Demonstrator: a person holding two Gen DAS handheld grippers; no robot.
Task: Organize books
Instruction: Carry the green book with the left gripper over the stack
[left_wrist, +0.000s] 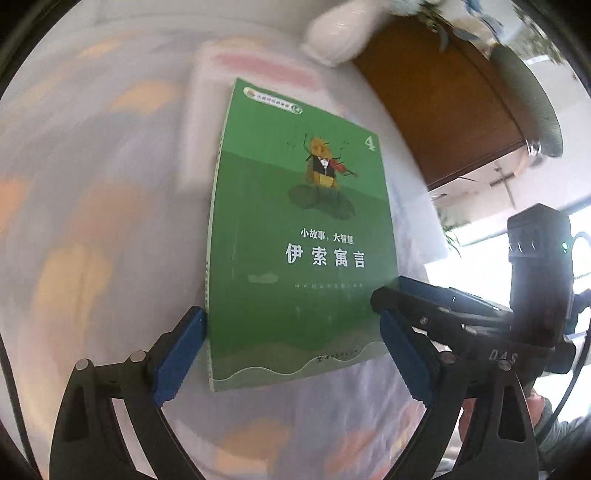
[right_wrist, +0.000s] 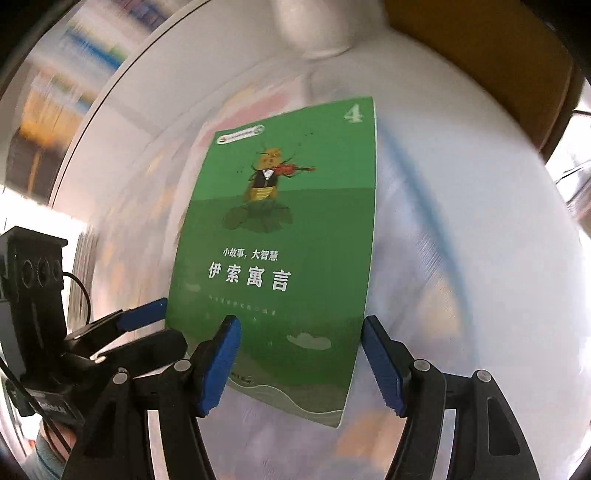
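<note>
A green paperback book (left_wrist: 295, 240) with a violin-playing insect and the number 4 on its cover is held up above the table, sharp against a blurred background. It also shows in the right wrist view (right_wrist: 273, 243). My left gripper (left_wrist: 295, 354) spans its lower part, one blue pad (left_wrist: 181, 358) on the spine edge and the other at the opposite edge. My right gripper (right_wrist: 299, 365) sits at the book's lower right part, its right pad (right_wrist: 382, 365) against the page edge and its left pad over the cover. Each gripper appears in the other's view.
A round table with a pale patterned cloth (left_wrist: 92, 221) lies beneath. A white book with a pink stripe (left_wrist: 258, 66) lies behind the green one. A white vase (left_wrist: 343, 33) stands at the far edge beside a wooden chair (left_wrist: 443, 99).
</note>
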